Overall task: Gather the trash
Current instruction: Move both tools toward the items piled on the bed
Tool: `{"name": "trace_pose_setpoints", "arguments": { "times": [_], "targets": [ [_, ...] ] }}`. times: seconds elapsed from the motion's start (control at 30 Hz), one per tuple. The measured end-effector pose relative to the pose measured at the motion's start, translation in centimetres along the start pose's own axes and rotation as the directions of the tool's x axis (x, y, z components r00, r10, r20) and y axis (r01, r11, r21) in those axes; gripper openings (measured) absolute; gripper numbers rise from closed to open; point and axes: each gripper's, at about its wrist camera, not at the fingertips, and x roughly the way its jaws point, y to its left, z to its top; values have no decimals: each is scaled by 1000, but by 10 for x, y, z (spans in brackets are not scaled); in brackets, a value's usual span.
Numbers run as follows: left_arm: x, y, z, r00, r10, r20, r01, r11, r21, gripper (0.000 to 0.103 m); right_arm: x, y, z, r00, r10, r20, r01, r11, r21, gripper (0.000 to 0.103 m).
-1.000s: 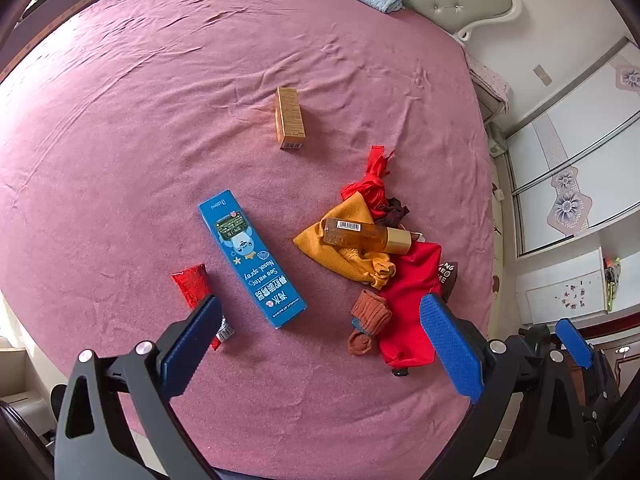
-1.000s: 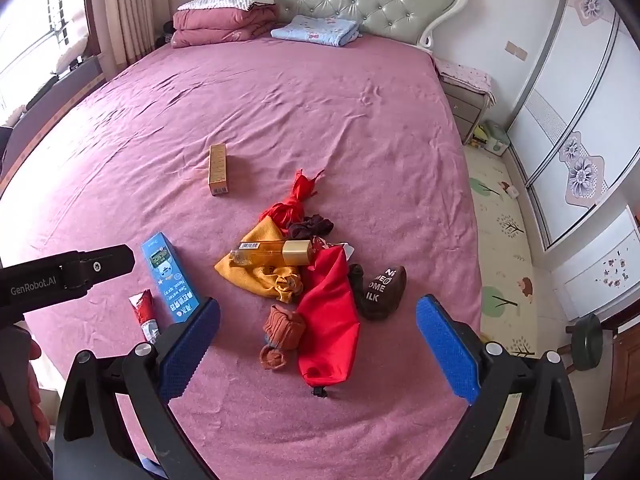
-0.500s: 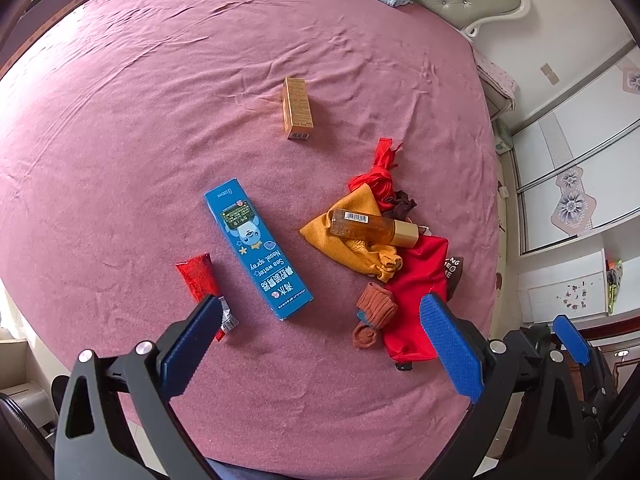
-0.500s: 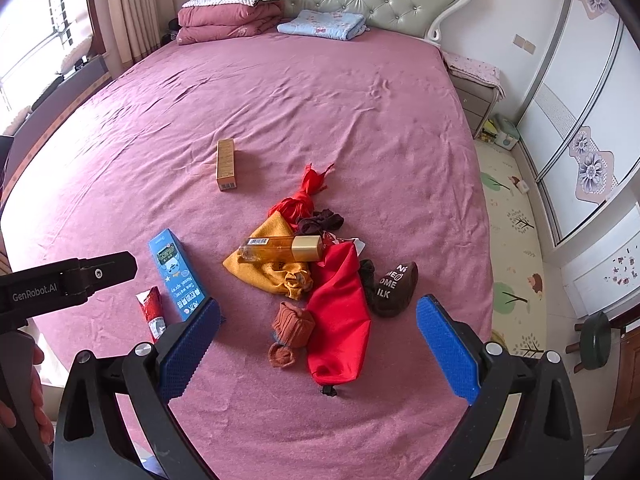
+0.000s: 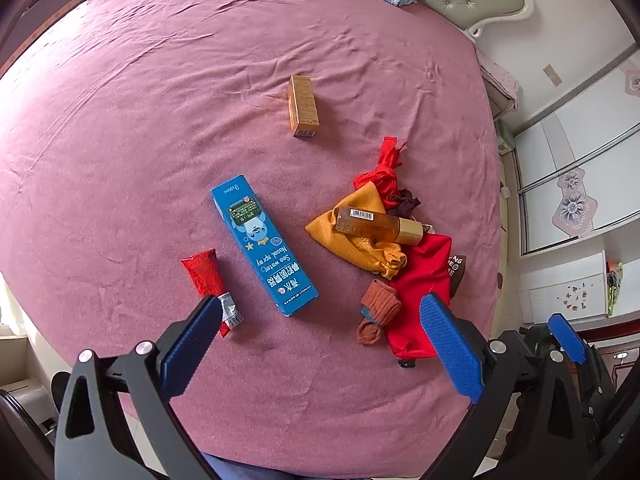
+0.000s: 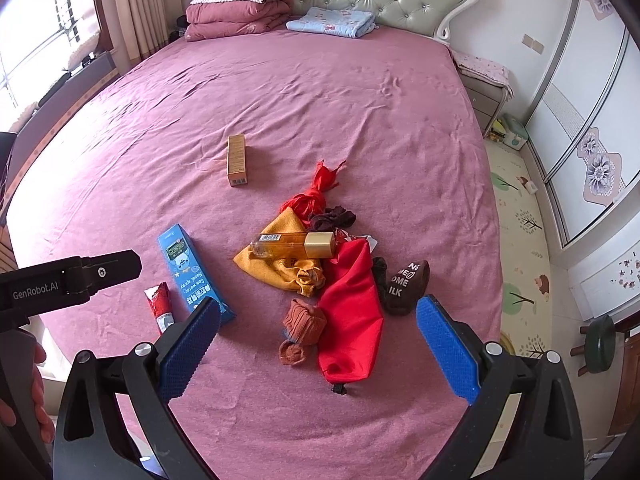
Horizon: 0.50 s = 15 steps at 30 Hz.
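Left wrist view: left gripper (image 5: 320,344) spread wide, empty, above bed (image 5: 140,120); blue box (image 5: 264,248) ahead, red tube (image 5: 202,274) beside it.
Right wrist view: right gripper (image 6: 318,344) spread wide, empty; amber bottle (image 6: 294,245) on yellow cloth (image 6: 280,270), small gold box (image 6: 236,160) farther up.

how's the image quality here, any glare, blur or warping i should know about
Left wrist view: strong fisheye warp bulges the bed into a dome, corners vignetted black, blue box text sharp. Right wrist view: window at left blown out white, wardrobe lines bowed, no motion blur.
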Motion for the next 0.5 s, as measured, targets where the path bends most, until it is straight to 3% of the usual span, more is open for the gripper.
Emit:
{"name": "trace_pose_setpoints", "arguments": {
  "times": [0.5],
  "targets": [
    [1, 4, -1, 1000, -3, -10, 3, 1000, -12, 99, 2, 4, -1, 1000, 12, -13, -12, 1000, -7, 94]
  ]
}}
